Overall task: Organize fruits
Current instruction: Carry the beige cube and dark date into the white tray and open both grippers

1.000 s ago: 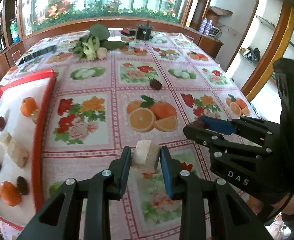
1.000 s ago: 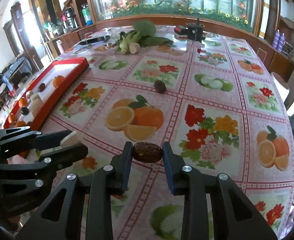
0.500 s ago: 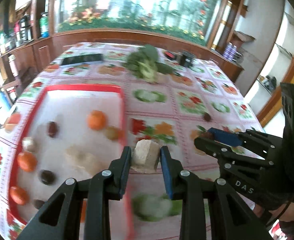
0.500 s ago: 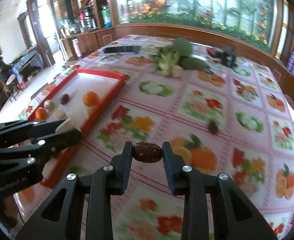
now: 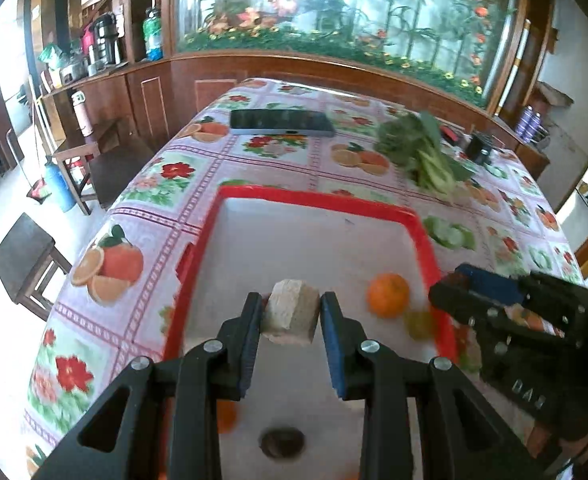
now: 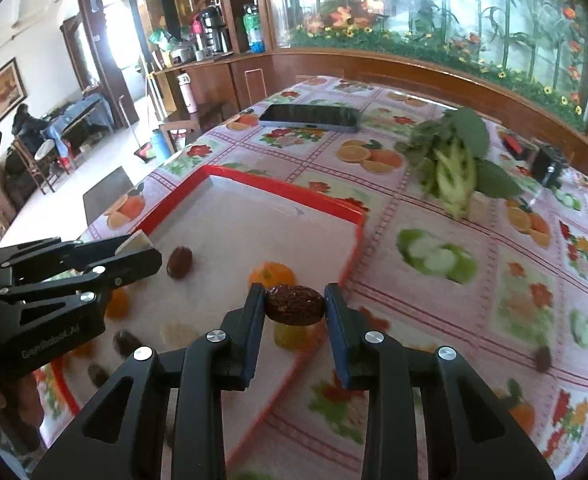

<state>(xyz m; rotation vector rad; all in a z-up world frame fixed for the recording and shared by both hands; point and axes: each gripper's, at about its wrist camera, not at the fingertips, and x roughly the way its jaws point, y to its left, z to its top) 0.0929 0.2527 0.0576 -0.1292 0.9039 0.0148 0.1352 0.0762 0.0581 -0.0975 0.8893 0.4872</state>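
The tray (image 5: 421,232) lies on the table (image 5: 182,184), near its left edge. In the tray, an orange (image 5: 387,294) sits by the right rim and a date (image 6: 179,262) lies to its left. Beyond the tray lies a phone (image 5: 280,122); greens (image 6: 455,160) lie to the phone's right. The left gripper (image 5: 290,314) holds a chunk (image 5: 290,311) over the tray; the right gripper (image 6: 295,305) holds a date (image 6: 295,305) over its right rim.

Both tools are matte black plastic. The left gripper (image 5: 290,312) has two skeletal arms with triangular cut-outs, silver screw heads at the joints and blue pads (image 5: 335,344) lining its fingers. The right gripper (image 6: 295,307) matches it; beside it, the left one's flank carries faint pale lettering.
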